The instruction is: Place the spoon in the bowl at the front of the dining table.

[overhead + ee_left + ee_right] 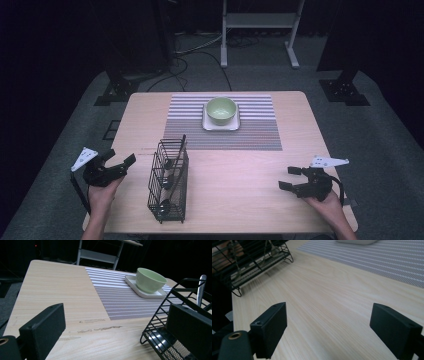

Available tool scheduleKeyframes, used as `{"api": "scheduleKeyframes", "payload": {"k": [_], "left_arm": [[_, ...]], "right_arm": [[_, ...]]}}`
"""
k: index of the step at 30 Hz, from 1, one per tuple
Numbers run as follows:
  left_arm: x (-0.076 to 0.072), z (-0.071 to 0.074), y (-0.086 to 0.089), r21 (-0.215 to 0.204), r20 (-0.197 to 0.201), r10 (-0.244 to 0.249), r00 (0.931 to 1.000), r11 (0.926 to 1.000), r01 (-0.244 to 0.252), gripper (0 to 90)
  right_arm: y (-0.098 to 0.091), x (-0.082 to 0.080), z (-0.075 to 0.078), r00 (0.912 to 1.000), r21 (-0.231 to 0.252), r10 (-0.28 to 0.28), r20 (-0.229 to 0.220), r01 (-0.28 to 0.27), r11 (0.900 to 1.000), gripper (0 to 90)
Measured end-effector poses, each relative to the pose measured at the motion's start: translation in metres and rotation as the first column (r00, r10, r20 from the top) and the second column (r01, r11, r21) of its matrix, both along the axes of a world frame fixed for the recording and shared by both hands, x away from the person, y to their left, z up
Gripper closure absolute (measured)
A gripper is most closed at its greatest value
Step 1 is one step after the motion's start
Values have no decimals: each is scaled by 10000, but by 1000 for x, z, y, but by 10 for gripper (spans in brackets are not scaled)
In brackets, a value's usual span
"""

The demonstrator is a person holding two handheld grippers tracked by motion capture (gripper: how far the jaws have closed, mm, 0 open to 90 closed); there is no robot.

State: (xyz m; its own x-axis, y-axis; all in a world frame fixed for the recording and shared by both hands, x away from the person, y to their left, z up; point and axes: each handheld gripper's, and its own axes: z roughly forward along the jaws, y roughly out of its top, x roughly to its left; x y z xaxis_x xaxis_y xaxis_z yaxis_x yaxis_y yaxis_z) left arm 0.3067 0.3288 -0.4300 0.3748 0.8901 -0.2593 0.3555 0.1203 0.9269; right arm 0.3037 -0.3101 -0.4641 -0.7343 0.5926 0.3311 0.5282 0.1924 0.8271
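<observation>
Two grippers hover over the near edge of the desk point(225, 200), both with jaws wide and nothing between them. The left gripper point(119, 162) sits just left of the black wire caddy point(169, 182), which stands between the two hands and holds what look like spoons point(167, 177), though the dim view makes them hard to tell. The right gripper point(292, 179) is well apart from it, over bare wood. Farther back, a green bowl point(221, 110) rests on a white square plate point(220, 125) on the striped placemat point(250, 130).

text: none legible | labels: none | view: dim, perhaps hiding small print
</observation>
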Motion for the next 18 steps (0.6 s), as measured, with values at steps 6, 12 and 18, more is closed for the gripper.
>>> {"api": "scheduleKeyframes", "payload": {"k": [6, 12, 18], "left_arm": [[-3, 0, -1, 11, 16, 71, 10000, 10000, -71, 15], [-3, -1, -1, -2, -6, 88, 10000, 10000, -88, 15], [-3, -1, -1, -10, 3, 50, 10000, 10000, -50, 15]], "right_arm": [[21, 0, 11, 9984, 123, 553, 130, -555, 9984, 132], [41, 3, 23, 9952, -121, 976, 122, -974, 9952, 132], [66, 11, 40, 9887, -542, 1495, -111, -1499, 9872, 132]]}}
